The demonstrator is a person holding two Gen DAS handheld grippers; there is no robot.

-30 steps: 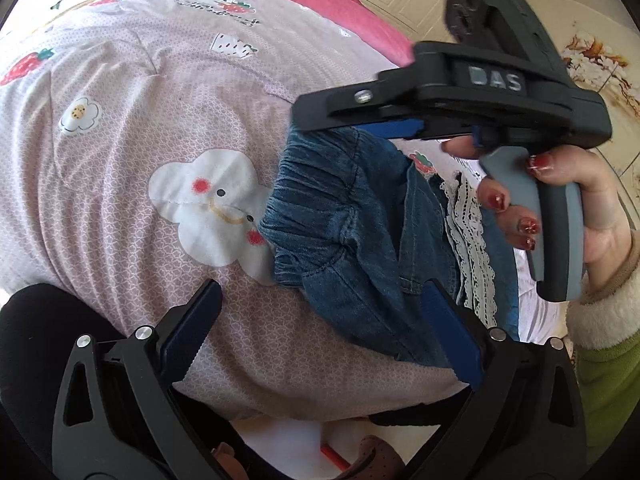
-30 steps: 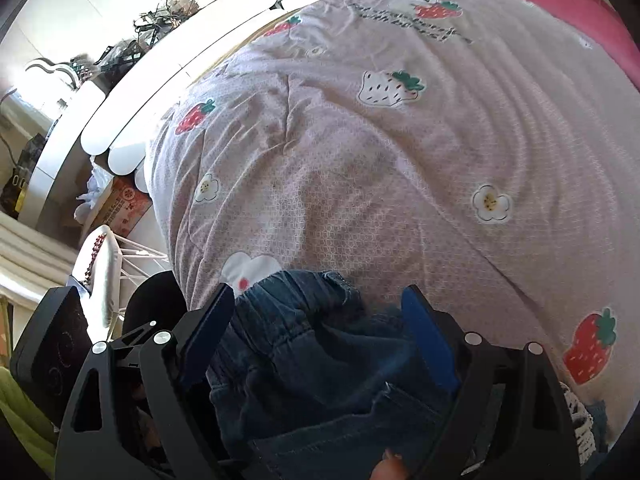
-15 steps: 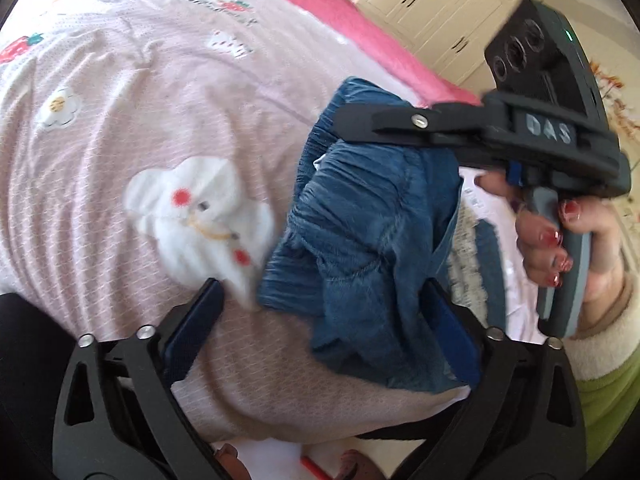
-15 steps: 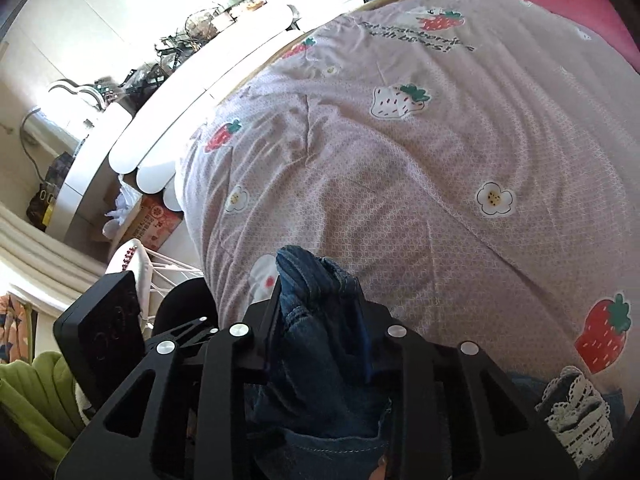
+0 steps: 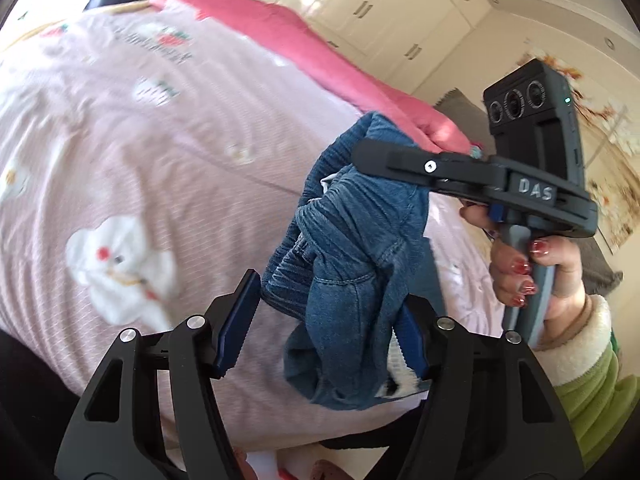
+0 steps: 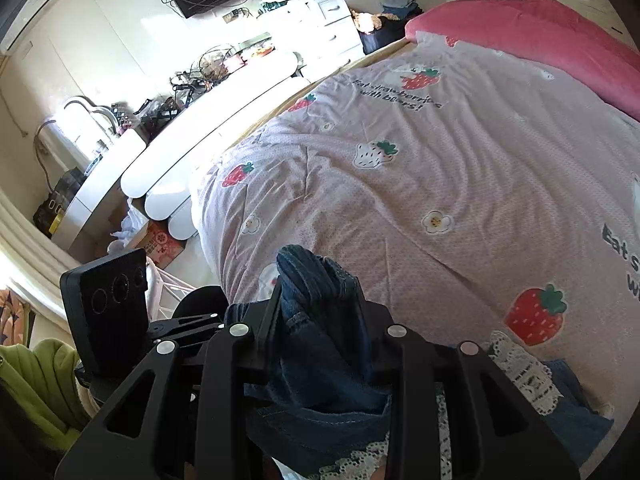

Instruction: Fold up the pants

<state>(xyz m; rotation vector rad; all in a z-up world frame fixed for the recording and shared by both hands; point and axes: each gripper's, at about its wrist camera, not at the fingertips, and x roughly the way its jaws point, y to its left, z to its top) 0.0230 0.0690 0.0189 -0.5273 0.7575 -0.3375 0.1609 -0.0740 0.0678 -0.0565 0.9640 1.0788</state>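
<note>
Two tongs meet on one pair of denim pants [image 5: 352,264], lifted off the pink strawberry-print bedspread [image 5: 132,168]. Right tongs [image 6: 318,296] are clenched on a bunched fold of the waistband, which pokes up past the tips. Left tongs [image 5: 320,332] are closing, with the cloth between the blue pads [image 5: 236,324] but not yet squeezed. Hanging crumpled, the pants run from the right tongs down toward the left; a lace-trimmed end [image 6: 524,376] lies on the bed

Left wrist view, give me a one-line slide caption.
Right tongs clamp bunched denim pants above the pink quilt while left tongs close around them.
</note>
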